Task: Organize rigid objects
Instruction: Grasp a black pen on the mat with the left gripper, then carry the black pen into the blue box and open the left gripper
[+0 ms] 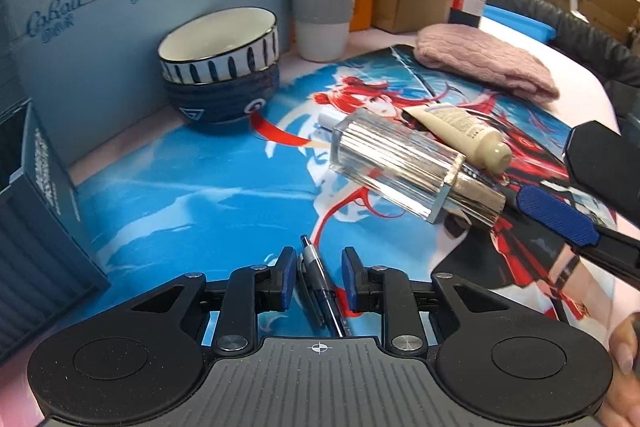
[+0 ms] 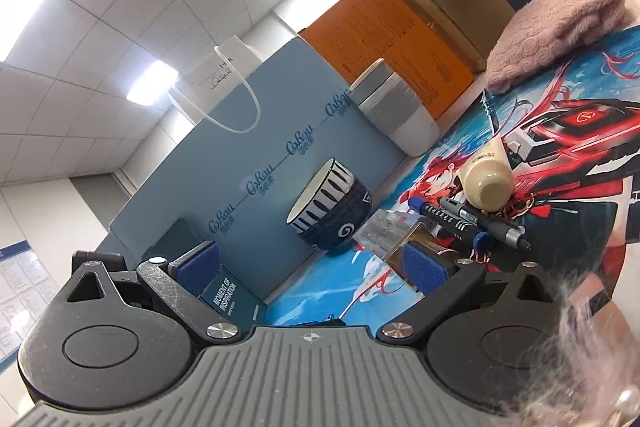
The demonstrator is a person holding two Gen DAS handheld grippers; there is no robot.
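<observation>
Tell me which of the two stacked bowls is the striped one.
The upper bowl, white with dark vertical stripes, nested in the solid navy bowl, which carries a swirl and a triangle mark.

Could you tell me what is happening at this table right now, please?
A person is tidying loose items on a printed desk mat with a handheld gripper in each hand. The left gripper has its jaws narrowed around a dark pen lying on the mat; whether the pads actually press on it is unclear. The right gripper is wide open beside the gold cap of a clear ribbed bottle, which lies against a cream tube. Two stacked bowls sit at the back.
</observation>
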